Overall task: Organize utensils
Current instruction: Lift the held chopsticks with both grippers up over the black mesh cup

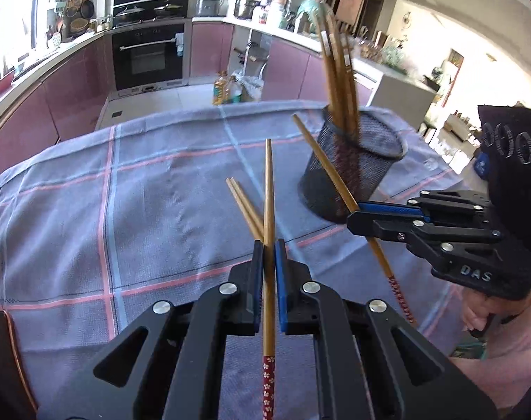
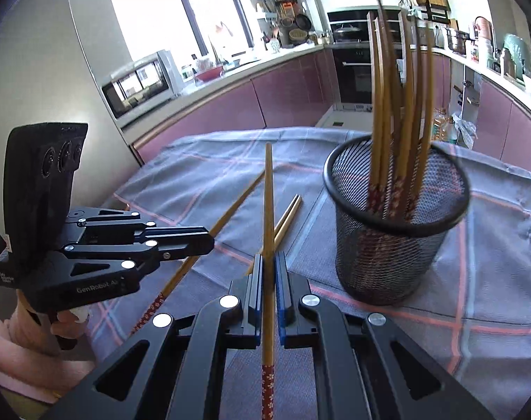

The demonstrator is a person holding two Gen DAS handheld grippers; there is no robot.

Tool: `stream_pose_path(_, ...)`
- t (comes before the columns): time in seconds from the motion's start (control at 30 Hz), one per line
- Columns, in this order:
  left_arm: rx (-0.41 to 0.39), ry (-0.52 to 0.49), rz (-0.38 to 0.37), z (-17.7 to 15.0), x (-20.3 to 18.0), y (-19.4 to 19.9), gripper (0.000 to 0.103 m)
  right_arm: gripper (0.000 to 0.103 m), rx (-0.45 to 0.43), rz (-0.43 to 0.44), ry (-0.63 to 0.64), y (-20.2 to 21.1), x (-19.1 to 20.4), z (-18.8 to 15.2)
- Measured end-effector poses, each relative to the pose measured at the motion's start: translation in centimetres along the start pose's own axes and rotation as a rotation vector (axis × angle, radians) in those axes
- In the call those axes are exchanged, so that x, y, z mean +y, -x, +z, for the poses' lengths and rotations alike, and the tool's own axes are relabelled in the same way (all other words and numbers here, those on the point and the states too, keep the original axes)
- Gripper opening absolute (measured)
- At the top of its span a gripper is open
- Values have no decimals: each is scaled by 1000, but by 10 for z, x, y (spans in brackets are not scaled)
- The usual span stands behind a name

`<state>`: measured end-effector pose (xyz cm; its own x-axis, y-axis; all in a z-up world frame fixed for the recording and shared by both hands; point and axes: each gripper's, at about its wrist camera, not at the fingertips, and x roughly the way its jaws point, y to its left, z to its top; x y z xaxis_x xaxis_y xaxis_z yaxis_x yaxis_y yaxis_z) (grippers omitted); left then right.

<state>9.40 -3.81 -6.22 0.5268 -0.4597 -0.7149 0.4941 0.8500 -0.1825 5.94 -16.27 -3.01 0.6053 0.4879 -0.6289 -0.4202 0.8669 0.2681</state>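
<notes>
— What's nearest, bottom centre of the left wrist view?

— The left gripper (image 1: 269, 245), black with blue pads, jaws pinched tight on 1 bamboo chopstick with a red flowered handle (image 1: 268, 189). The stick runs straight up the middle of the frame, handle end at the bottom edge.

— And the other hand?

— Same story. In the right wrist view the right gripper (image 2: 268, 259) sits bottom centre, closed on its own bamboo chopstick with a red patterned end (image 2: 268, 192). In the left view that gripper comes in from the right edge, its stick slanting up and left.

— Anything left on the table?

— 1 pair of plain bamboo chopsticks lying together (image 1: 242, 203) on the grey-blue checked tablecloth with pink lines (image 1: 143, 189), just behind the left gripper's jaws.

— And further back?

— The black wire-mesh cylinder holder (image 2: 398, 245), right of centre in the right view, upright on the cloth, with a bundle of bamboo chopsticks standing handle-down (image 2: 398, 98) inside. Beyond that, pink kitchen cabinets (image 1: 73, 87) and a black built-in oven (image 1: 148, 52) at the upper left.
</notes>
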Motion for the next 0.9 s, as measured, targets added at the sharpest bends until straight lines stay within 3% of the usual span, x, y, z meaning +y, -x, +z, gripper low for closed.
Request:
stream_pose_path(0.37,-129,-34,-171,21,-15,65,7,6,-127,33,-62,47,-21,9)
stream_pose_path(0.9,-236,-21,-227,68,-27,88,7,6,-258,6,-11,89,-28,42)
